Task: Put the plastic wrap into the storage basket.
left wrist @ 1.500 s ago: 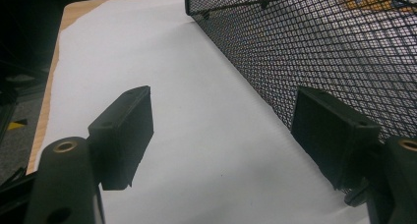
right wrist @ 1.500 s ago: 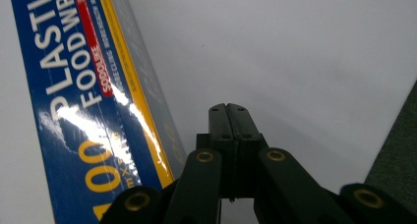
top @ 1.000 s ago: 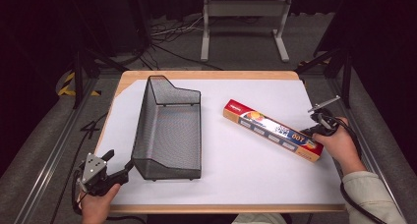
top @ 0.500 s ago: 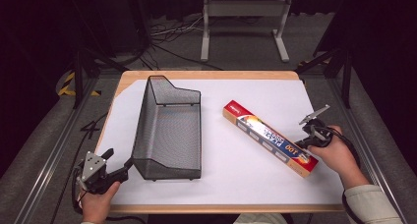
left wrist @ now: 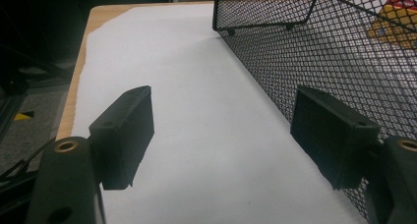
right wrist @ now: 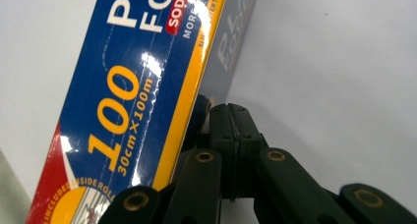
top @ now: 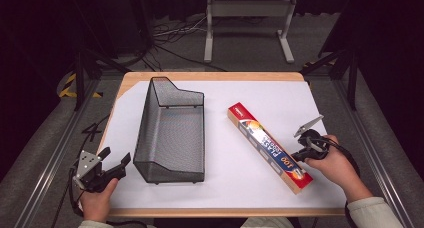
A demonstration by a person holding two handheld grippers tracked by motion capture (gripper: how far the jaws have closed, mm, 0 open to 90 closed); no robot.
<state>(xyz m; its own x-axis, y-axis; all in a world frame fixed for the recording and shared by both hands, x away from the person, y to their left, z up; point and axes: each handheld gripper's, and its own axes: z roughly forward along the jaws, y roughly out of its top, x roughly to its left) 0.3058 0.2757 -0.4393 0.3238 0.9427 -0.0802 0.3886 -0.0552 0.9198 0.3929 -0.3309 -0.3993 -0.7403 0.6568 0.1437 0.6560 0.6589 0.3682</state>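
Closed tight, pad against pad with nothing between them, the fingers point(right wrist: 222, 135) of the right gripper point(top: 303, 154) press their tips against the long side of the food wrap box point(top: 269, 146), near its end closest to the person. That box is long and narrow, blue with a yellow edge and red ends, and it lies flat and slantwise on the white sheet point(top: 250, 188) that covers the table point(top: 210, 76), its far end pointing toward the middle and its near end toward the right front corner. In the right gripper view the box point(right wrist: 142, 86) runs up the left half, its glossy top catching the light. Across the table, the left gripper point(top: 111, 164) sits low at the front left corner, held in the person's left hand point(top: 95, 200), with its fingers point(left wrist: 125, 128) spread wide apart and nothing between them but bare paper. Just beside its right-hand finger stands the black wire mesh basket point(top: 172, 133), upright on the sheet, its tall back toward the far edge and its low open front toward the person. Basket and box lie well apart, with clear paper between them.
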